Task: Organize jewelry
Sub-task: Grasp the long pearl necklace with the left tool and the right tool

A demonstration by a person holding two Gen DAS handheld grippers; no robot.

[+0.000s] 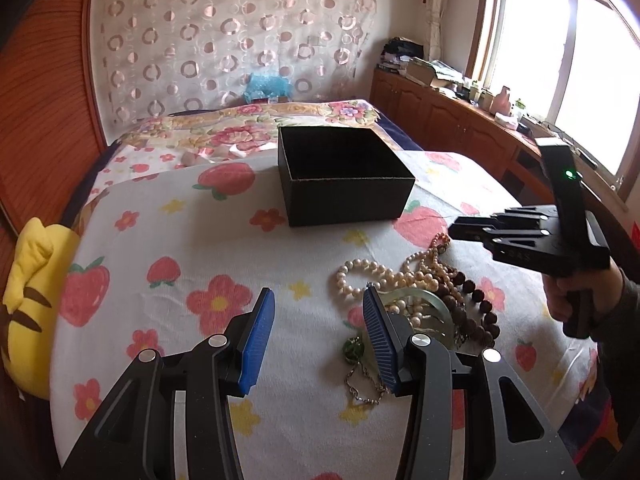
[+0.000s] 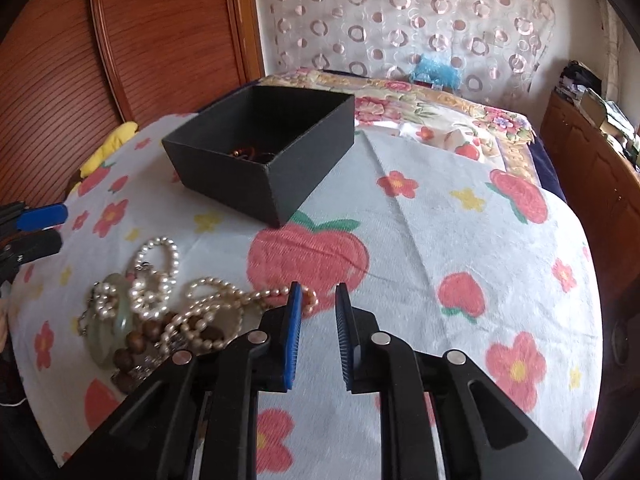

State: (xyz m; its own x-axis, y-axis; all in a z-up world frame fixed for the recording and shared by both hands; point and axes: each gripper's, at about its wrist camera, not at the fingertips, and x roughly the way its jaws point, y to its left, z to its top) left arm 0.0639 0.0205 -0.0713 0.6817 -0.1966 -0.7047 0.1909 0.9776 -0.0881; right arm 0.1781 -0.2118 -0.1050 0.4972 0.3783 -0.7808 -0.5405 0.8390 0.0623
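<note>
Right wrist: right tongs point(image 2: 318, 300) apart, empty; pearl necklace point(image 2: 224, 300) just left.

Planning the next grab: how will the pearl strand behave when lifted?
The pearl strand will likely hang limp, being beads on a string. It lies tangled with the wooden beads and jade ring, so those may drag along. Round pearls may slip between the fingers.

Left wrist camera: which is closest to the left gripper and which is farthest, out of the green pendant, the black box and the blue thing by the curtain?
From the left gripper:
1. Green pendant, right beside the right-hand blue pad.
2. Black box, mid-bed, straight ahead.
3. Blue thing, far back at the curtain.
</note>
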